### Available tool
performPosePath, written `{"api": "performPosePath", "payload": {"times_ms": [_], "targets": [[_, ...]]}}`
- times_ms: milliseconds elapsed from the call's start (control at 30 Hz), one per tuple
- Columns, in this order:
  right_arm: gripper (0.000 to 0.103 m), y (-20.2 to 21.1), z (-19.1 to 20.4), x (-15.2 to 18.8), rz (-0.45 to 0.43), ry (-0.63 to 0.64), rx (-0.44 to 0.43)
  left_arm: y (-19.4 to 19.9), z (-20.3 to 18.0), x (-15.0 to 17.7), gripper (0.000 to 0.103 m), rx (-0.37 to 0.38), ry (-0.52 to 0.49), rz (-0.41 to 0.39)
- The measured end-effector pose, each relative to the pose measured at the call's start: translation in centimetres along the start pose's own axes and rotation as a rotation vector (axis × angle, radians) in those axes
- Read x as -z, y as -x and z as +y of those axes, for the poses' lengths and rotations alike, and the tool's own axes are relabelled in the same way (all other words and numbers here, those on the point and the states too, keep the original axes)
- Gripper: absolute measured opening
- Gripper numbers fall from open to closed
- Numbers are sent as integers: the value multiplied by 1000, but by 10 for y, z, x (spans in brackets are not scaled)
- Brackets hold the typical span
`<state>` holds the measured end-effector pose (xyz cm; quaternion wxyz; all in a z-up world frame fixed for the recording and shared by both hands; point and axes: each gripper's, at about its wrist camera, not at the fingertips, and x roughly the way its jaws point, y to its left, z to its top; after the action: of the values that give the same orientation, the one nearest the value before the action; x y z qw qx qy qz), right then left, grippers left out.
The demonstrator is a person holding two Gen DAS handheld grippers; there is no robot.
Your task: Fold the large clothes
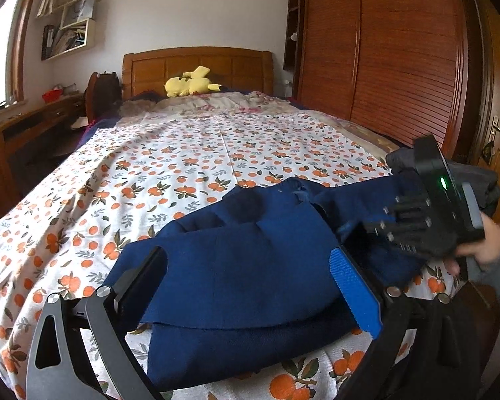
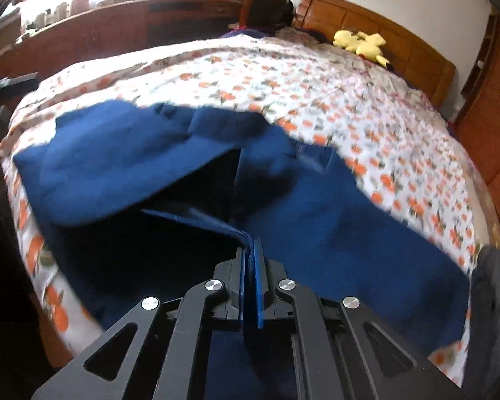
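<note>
The right gripper (image 2: pixel 249 260) is pinched tight on a fold of the blue garment (image 2: pixel 333 206) — you can see the edge of the cloth squeezed between the two blue pads. The left gripper (image 1: pixel 250 286) is wide open with the garment lying between its fingers; the pads don't look like they're pressing on anything, so it isn't holding.

The garment sits at the near end of the bed (image 1: pixel 190 153), bunched and partly doubled over itself, with one flap lifted near the right gripper's pinch.

If I were doing this step, I'd guess the trick is to keep that right pinch firm and carry the edge across low and flat, so the layer underneath doesn't drag along. The left gripper could probably pin or grab the opposite edge first, otherwise the whole pile slides on the sheet. Line up the edges before letting go — thick fabric like this tends to spring back.

Surface is soft bedding with an orange-fruit print, a bit wrinkled, so nothing firm to press against. Further back there's a yellow plush (image 1: pixel 191 83) by the wooden headboard (image 1: pixel 196 63), a wardrobe (image 1: pixel 383 53) on one side, a desk (image 2: pixel 116 23) under the window on the other.
</note>
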<state>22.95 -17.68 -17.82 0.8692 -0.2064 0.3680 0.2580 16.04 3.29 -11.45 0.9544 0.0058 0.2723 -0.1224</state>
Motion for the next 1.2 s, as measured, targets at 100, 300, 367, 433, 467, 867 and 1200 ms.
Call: {"api": "performPosePath", "payload": {"times_ms": [100,300,367,433,467,867,1200], "targets": [[3,-3,-10,-25,-28,14,32,2,5,-1,99,-5,10,-4],[3,-29,-31,-79,-57,43,106,3,13,-1,99,-14,25,-3],[3,-39,-39,-93,-56,42,127,2,14,-1,99,-17,27,0],[3,-54,-48,-104,-48,23,144,0,16,-1,99,-22,30,5],[3,-63,-54,-110,-40,10,151,-1,17,0,99,-24,31,8],[45,-94,-92,-132,-40,-62,270,-8,26,2,99,-39,50,30],[64,-40,-100,-120,-116,-52,236,-9,29,0,99,-39,58,30]]}}
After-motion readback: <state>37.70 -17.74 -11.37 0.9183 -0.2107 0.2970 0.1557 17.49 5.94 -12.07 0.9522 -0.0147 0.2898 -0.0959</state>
